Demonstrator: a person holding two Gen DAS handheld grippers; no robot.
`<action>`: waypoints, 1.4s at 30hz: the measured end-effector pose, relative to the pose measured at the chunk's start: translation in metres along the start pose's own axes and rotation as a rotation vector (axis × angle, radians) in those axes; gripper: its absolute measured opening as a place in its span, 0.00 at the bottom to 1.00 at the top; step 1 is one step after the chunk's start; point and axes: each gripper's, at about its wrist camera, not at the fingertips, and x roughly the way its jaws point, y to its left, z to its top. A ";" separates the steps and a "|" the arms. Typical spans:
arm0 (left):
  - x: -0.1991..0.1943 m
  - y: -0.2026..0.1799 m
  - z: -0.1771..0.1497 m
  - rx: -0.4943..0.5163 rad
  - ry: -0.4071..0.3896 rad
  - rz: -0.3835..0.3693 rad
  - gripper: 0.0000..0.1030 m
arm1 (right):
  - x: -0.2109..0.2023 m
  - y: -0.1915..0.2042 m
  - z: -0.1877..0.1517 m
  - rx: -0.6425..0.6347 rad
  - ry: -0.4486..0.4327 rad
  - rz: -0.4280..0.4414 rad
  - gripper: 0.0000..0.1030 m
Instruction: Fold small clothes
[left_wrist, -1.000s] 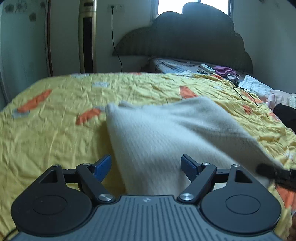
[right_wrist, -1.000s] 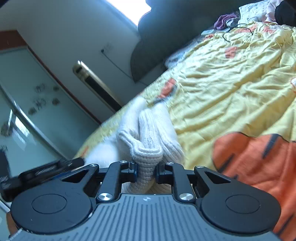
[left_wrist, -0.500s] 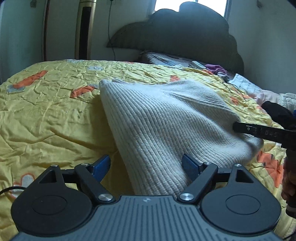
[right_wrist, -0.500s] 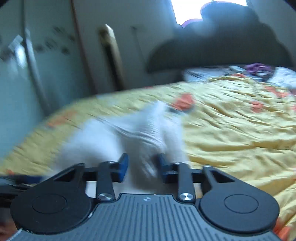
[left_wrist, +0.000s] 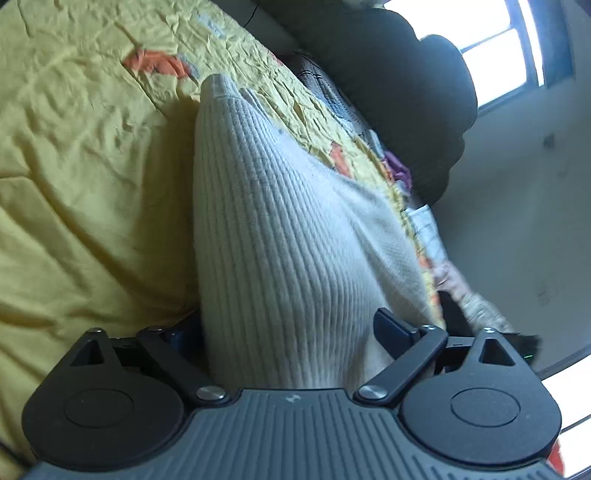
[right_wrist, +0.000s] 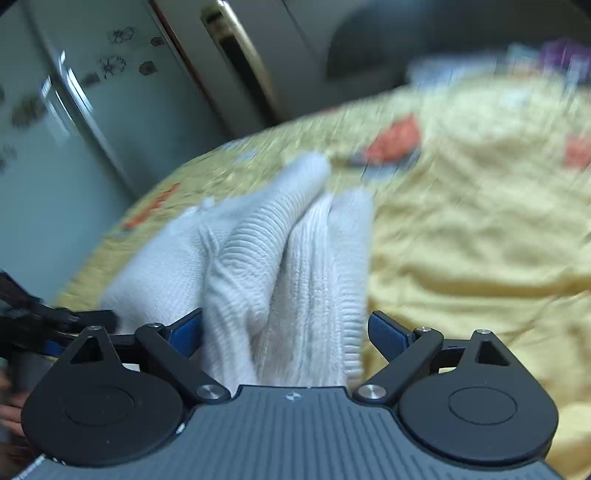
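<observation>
Loosely bunched, the cream knit sweater (left_wrist: 280, 236) lies on the yellow bedspread (left_wrist: 85, 177), its near end hidden behind both grippers. Right gripper (right_wrist: 286, 332) and left gripper (left_wrist: 288, 328) have just been opening, spread around it; the right view is blurred.

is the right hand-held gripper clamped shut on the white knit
No, the right hand-held gripper stands wide open, pads clear of the white knit lying between them.

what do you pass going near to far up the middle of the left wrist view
left tongs with jaws wide, the cream ribbed knit garment running up between them → yellow bedspread with orange patches → dark headboard → bright window
</observation>
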 end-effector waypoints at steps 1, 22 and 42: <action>0.003 0.002 0.003 -0.019 0.004 -0.017 0.97 | 0.007 -0.006 0.003 0.013 0.034 0.046 0.90; -0.034 -0.030 0.004 0.401 -0.092 0.242 0.72 | 0.037 0.008 0.000 0.175 -0.023 0.115 0.69; -0.048 -0.035 -0.047 0.473 -0.087 0.323 0.43 | -0.036 0.020 -0.057 0.365 -0.090 0.215 0.46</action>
